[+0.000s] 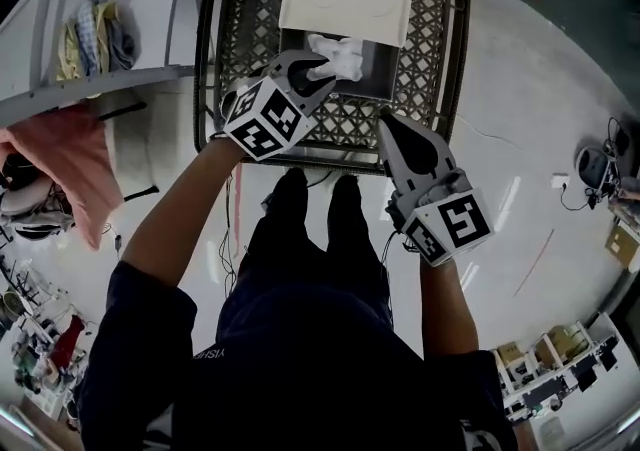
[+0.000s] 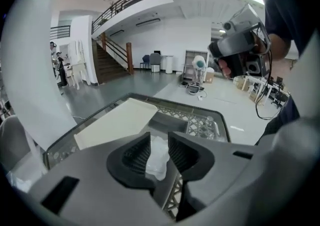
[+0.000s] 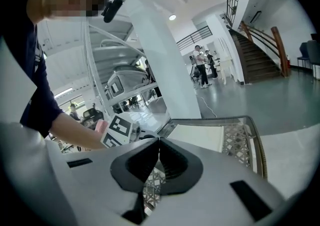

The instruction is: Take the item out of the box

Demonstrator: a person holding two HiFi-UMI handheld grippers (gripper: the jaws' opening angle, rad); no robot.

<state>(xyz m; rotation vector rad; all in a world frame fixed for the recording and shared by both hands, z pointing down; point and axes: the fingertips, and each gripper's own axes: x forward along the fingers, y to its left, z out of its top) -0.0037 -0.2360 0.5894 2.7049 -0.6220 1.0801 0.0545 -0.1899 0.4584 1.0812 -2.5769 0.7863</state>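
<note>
A dark open box (image 1: 375, 67) with its cream lid (image 1: 345, 4) folded back sits in a black wire basket (image 1: 452, 49). A crumpled white item (image 1: 338, 56) pokes out of the box. My left gripper (image 1: 318, 76) reaches over the box's near left corner. In the left gripper view the left gripper (image 2: 159, 139) has its jaws apart, and the white item (image 2: 158, 159) hangs loosely in the gap between them. The right gripper (image 1: 391, 125) hovers at the basket's front rim, right of the box. In its own view the right gripper (image 3: 159, 142) is shut with nothing in it.
A shelf (image 1: 120, 79) with folded cloths (image 1: 95, 34) stands left of the basket, and a pink cloth (image 1: 75, 169) hangs below it. My feet (image 1: 315, 201) are just in front of the basket. Cables and small devices (image 1: 595, 167) lie on the floor at right.
</note>
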